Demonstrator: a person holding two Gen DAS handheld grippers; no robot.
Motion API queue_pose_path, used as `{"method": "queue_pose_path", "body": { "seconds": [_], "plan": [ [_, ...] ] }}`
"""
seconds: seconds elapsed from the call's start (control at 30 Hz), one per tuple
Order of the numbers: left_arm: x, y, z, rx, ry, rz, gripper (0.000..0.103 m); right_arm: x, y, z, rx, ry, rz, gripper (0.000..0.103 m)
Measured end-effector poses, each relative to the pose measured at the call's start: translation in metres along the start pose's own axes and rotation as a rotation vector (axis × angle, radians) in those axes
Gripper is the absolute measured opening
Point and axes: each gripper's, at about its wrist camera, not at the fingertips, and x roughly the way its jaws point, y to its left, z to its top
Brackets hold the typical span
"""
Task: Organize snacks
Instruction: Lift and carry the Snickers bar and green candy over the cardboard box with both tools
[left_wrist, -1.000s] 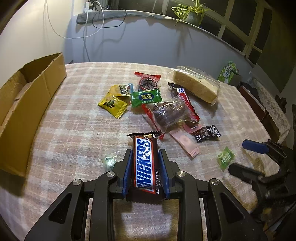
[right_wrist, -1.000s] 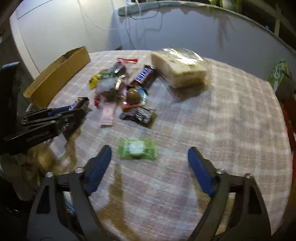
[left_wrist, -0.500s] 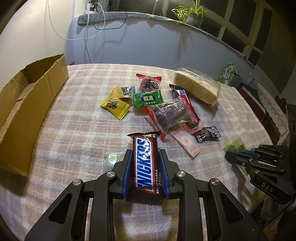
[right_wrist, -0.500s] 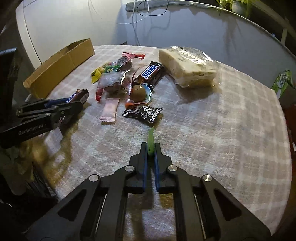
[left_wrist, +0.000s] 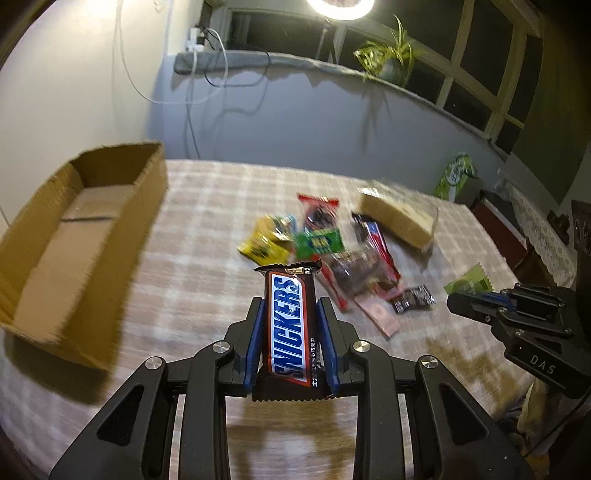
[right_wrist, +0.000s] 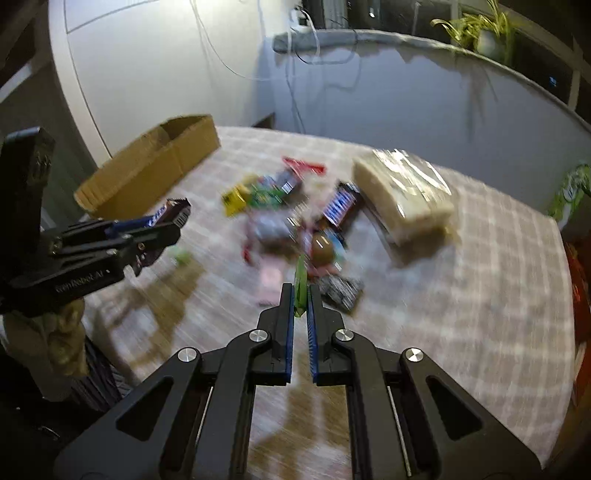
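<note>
Left gripper (left_wrist: 290, 328): jaws pinching a Snickers bar (left_wrist: 291, 325) by its long sides, the bar standing lengthwise between the blue pads, label up, its crimped end past the fingertips; held above the table.
Right gripper (right_wrist: 302, 295): jaws pressed together on a thin green candy wrapper (right_wrist: 300, 282), which sticks out edge-on past the fingertips; also clear of the table.
Grippers to each other: in the left wrist view the right gripper (left_wrist: 476, 295) shows at the right edge with the green wrapper (left_wrist: 469, 284) at its tip; in the right wrist view the left gripper (right_wrist: 147, 225) shows at the left edge with the bar (right_wrist: 171, 212) in it.
Snack pile: near the middle of the table, blurred; yellow packets (left_wrist: 264, 247), a green packet (left_wrist: 319, 242), a red-ended packet (left_wrist: 319, 212), a clear packet with dark contents (left_wrist: 354, 275), a pink sachet (left_wrist: 378, 312), a small black packet (left_wrist: 412, 299), a 2nd Snickers bar (right_wrist: 340, 205).
Bread: a large clear-wrapped loaf (left_wrist: 399, 219) toward the far right edge, just beyond the pile.
Cardboard box (left_wrist: 74, 236): open-topped, along the left edge of the table, well apart from the pile.
Table (left_wrist: 207, 236): covered with a pale checked cloth.
Background: a potted plant (left_wrist: 388, 62) on the window ledge, white cables (left_wrist: 199, 66) down the wall, a ring light (left_wrist: 341, 5) at the top.
</note>
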Motion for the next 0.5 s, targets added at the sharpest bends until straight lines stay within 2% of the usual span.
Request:
{"method": "queue_pose_path", "body": {
  "seconds": [0.23, 0.5],
  "plan": [
    [-0.025, 0.034, 0.019, -0.021, -0.06, 0.061, 0.027, 0.006, 0.037, 0.043, -0.066, -0.042, 0.057, 0.006],
    [-0.039, 0.077, 0.032, -0.051, -0.079, 0.142, 0.027, 0.028, 0.083, 0.089, -0.145, -0.064, 0.136, 0.006]
  ]
}}
